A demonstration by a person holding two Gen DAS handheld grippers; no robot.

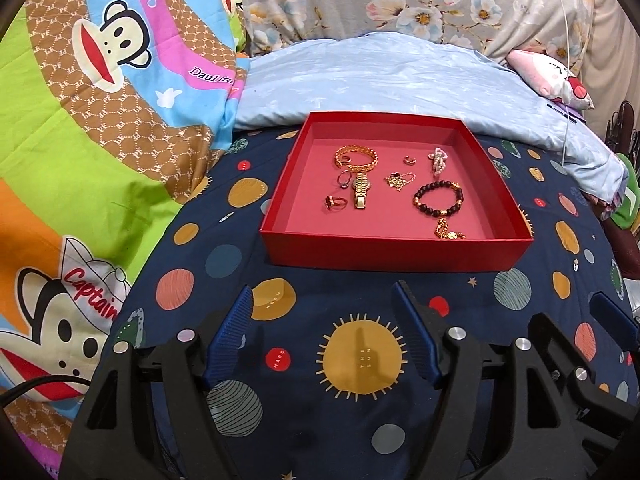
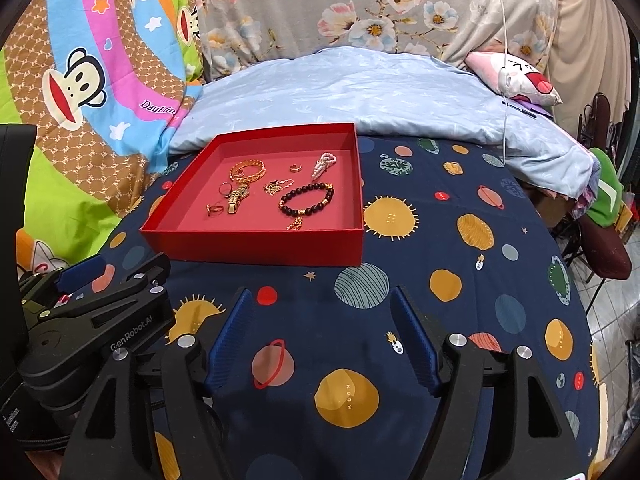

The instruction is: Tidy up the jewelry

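Whole setup sits on a navy bedsheet (image 2: 460, 280) covered in planets, suns and little rockets, one sun actually labelled "THE SUN" and a red dot "MARS". Off to the left there's a loud cartoon monkey blanket (image 1: 100, 120) in green, pink, blue and brown, with "Captain" on a sailor hat. Behind it all lies a pale blue quilt (image 1: 380, 76), bunched up, and past that a grey floral fabric (image 2: 360, 4). A pink cartoon-face pillow (image 2: 516, 76) is tucked at the back right, touching the quilt.
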